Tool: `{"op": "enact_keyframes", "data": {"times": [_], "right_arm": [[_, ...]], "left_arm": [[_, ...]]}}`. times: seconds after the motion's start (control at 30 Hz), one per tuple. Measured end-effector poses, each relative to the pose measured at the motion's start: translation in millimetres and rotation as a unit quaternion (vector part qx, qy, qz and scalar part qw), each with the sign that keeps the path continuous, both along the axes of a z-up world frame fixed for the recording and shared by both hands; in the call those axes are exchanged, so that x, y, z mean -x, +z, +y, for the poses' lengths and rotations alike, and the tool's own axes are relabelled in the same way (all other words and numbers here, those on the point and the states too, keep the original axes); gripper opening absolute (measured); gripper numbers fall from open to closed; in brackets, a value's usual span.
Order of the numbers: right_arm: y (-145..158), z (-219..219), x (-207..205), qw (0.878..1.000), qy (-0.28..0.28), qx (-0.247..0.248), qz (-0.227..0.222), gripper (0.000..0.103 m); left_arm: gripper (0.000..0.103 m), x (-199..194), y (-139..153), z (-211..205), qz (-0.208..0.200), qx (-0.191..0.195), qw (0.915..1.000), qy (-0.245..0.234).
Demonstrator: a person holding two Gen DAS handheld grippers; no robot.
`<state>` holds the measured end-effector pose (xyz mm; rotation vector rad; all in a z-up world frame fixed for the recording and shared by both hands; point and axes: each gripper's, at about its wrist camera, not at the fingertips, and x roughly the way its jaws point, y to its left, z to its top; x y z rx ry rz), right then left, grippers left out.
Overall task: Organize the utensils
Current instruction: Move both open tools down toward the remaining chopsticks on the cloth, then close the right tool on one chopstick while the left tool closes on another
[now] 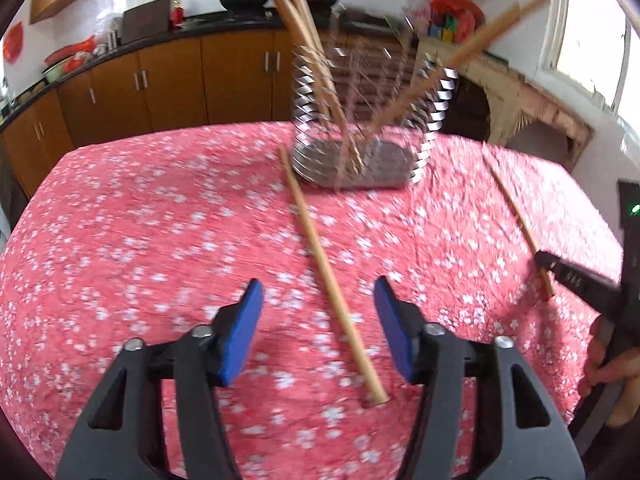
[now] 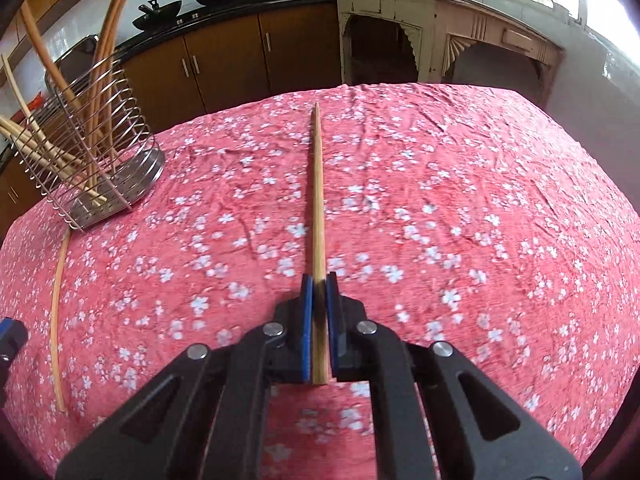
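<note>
A wire utensil holder (image 1: pixel 360 120) with several wooden chopsticks stands at the far side of the table; the right wrist view shows the holder (image 2: pixel 100 152) at the left. One loose chopstick (image 1: pixel 328 268) lies on the cloth between the blue pads of my left gripper (image 1: pixel 318 300), which is open and apart from it. My right gripper (image 2: pixel 319 280) is shut on the thick end of another chopstick (image 2: pixel 317 200), which points away along the cloth. In the left wrist view that chopstick (image 1: pixel 516 216) and the right gripper (image 1: pixel 538 260) show at the right edge.
A pink flowered tablecloth (image 1: pixel 140 240) covers the table. A person's hand (image 1: pixel 608 368) holds the right tool at the right edge. Brown kitchen cabinets (image 1: pixel 180 80) and a counter with pans run behind; a pale carved cabinet (image 2: pixel 440 32) stands beyond the table.
</note>
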<state>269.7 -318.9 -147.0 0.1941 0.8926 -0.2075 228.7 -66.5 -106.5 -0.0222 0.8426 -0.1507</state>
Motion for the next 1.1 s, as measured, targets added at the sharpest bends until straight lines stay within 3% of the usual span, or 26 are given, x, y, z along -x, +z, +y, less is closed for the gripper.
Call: {"op": "enact_keyframes", "data": {"times": [0.1, 0.17, 0.27, 0.53, 0.73, 0.8, 0.87, 0.9, 1.1], "right_arm": [[-0.8, 1.7, 1.3, 1.000, 0.010, 0.006, -0.004, 0.008], [-2.2, 4.6, 8.2, 1.000, 0.018, 0.007, -0.006, 0.008], [-3.0, 11.8, 6.8, 0.999, 0.035, 0.003, -0.009, 0.008], [-3.3, 9.1, -7.2, 0.999, 0.030, 0.002, -0.012, 0.008], [-3.9, 5.3, -2.9, 1.000, 0.027, 0.004, -0.009, 0.010], [-3.5, 3.2, 1.8, 1.000, 0.030, 0.000, -0.008, 0.011], [-3.8, 1.7, 8.9, 0.999, 0.034, -0.002, -0.008, 0.014], [-4.1, 1.9, 10.4, 0.999, 0.035, -0.002, -0.007, 0.015], [-5.3, 4.5, 14.9, 0.999, 0.037, 0.014, -0.009, 0.016]], "left_arm": [[0.038, -8.5, -11.0, -12.7, 0.019, -0.017, 0.9997, 0.006], [0.014, -14.6, -20.0, -14.0, 0.034, -0.029, 0.9989, 0.014], [0.007, -20.1, -21.1, -7.7, 0.026, -0.049, 0.9982, 0.024], [0.007, -56.3, -23.6, 64.4, 0.023, -0.060, 0.9947, 0.079], [0.008, -47.1, -19.8, 90.1, 0.014, 0.008, 0.9987, 0.049], [0.012, -36.1, -17.8, 91.5, 0.007, 0.002, 0.9993, 0.037], [0.032, -24.2, -17.3, 93.0, 0.004, -0.006, 0.9996, 0.029], [0.036, -20.2, -18.0, 93.5, 0.005, -0.009, 0.9996, 0.027], [0.037, -9.6, -22.2, 84.9, 0.017, -0.021, 0.9995, 0.018]]}}
